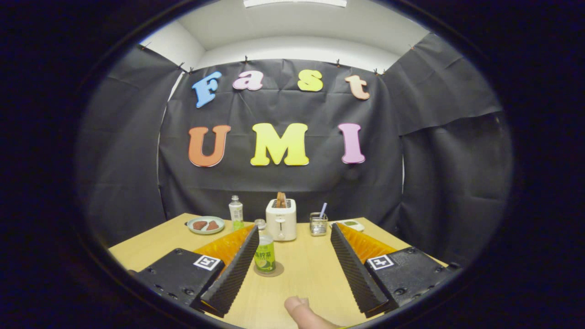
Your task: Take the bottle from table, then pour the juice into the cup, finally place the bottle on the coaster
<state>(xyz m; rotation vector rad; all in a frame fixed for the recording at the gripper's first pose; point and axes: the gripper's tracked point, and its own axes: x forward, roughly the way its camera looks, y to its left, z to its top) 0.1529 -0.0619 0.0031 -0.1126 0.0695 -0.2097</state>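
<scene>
A: Item one, far left of the table [151, 246]?
B: A plate [205, 225] with two brown pieces was recorded; just beside it a small clear bottle [236, 212].

A: The gripper [292, 256]?
B: Its fingers were logged wide apart, nothing held between them. A fingertip [301, 313] was seen low between them.

A: The task's thing?
B: A green-labelled bottle [264, 249] was entered as standing upright on a round coaster [269, 270], touching or nearly touching the inner face of the left finger [233, 269]; which could not be told.

A: Beyond it?
B: A white toaster [281, 219] with something in its slot, a small glass cup [318, 224] with a straw-like stick, then a pale dish [349, 225] were listed.

A: Risks?
B: The job was judged possibly finished, the bottle already sitting on the coaster. If the left finger were swung sideways on withdrawal, the bottle could be knocked over. Whether juice had been poured could not be confirmed.
</scene>
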